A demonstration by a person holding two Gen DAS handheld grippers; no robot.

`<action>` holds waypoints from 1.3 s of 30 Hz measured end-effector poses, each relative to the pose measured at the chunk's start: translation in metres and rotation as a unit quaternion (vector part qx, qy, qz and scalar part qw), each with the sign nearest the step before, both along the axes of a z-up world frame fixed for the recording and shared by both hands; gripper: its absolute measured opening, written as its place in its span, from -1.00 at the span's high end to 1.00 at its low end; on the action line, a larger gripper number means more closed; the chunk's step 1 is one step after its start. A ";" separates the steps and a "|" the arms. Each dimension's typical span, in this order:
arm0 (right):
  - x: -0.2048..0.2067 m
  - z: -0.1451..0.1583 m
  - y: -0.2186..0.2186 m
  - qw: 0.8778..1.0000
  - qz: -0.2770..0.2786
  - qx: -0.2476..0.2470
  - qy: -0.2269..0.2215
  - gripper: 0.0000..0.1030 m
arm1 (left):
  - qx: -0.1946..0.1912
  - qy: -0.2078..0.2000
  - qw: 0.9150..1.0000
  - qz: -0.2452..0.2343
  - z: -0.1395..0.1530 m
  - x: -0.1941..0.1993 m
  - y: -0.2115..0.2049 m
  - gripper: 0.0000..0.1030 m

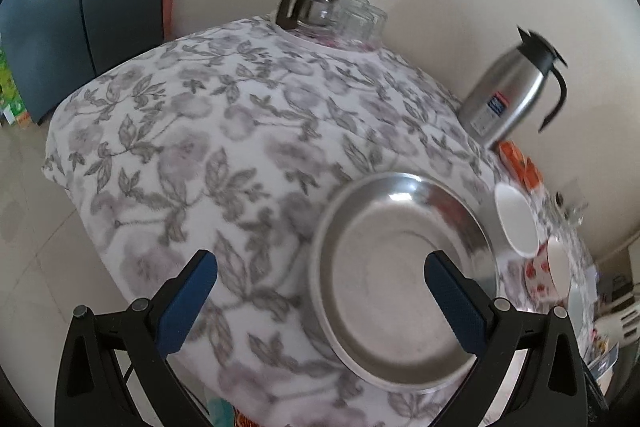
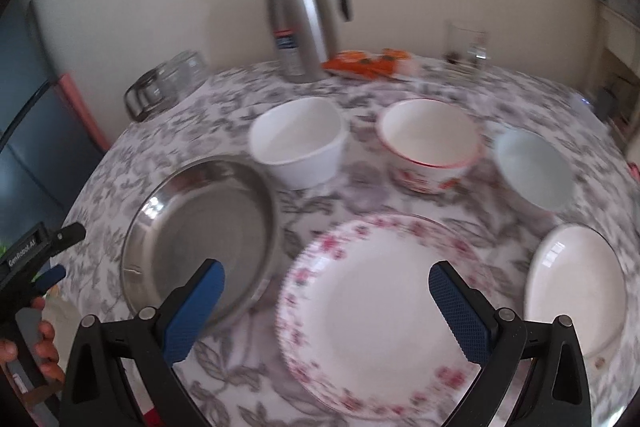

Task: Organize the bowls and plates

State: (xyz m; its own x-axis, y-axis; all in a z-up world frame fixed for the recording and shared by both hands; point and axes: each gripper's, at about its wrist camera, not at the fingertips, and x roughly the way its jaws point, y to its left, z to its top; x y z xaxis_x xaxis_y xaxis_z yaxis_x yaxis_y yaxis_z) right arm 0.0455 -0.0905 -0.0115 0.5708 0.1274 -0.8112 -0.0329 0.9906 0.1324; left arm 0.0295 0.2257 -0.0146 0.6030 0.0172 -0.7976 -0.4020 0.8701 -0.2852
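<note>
Plates and bowls sit spread in the open on your worktop (image 2: 320, 195), none stacked yet as far as the views show: the steel plate (image 2: 200, 239) at your near left, the floral plate (image 2: 380, 311) just beside it, a small white plate (image 2: 576, 291) at the far right, and behind them a white bowl (image 2: 296, 143), a red-patterned bowl (image 2: 430, 143) and a pale blue bowl (image 2: 532, 167). Your right gripper (image 2: 326, 307) has its fingers spread wide and holds nothing; the floral plate lies between and below them, its left rim close to the steel plate. Your left gripper (image 1: 320, 303) is likewise wide and empty, with the steel plate (image 1: 400, 279) under its right finger (image 1: 452, 303) rather than centred. Both plates lie flat with thin, slick rims, so I judge a shallow pinch could slip, or shove one plate into the other or the bowls. The cloth may bunch and drag, and the steel flask (image 2: 304, 15) and glasses (image 2: 466, 43) behind could be knocked by a long reach.
</note>
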 end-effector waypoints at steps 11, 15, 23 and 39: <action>0.041 -0.030 0.043 0.999 0.044 -0.001 0.020 -0.86 | -0.004 -0.061 0.998 -0.017 -0.022 0.010 0.022 -1.00; 0.055 -0.041 0.048 0.998 0.048 -0.009 0.032 -0.82 | 0.005 -0.047 0.998 -0.043 -0.030 0.021 0.016 -1.00; 0.075 -0.060 0.054 0.997 0.059 -0.003 0.053 -0.69 | 0.007 0.005 0.999 -0.035 -0.055 0.036 0.020 -1.00; 0.090 -0.084 0.056 0.994 0.067 0.017 0.083 0.20 | -0.032 0.037 0.996 -0.070 -0.078 0.054 0.011 -0.34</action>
State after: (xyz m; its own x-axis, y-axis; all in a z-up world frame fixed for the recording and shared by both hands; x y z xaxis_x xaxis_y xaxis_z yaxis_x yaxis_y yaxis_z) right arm 0.1356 -0.0350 -0.0951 0.4051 0.2216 -0.8870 -0.1386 0.9739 0.1799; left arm 0.0835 0.2366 -0.0929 0.5359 -0.1148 -0.8365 -0.3004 0.9000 -0.3159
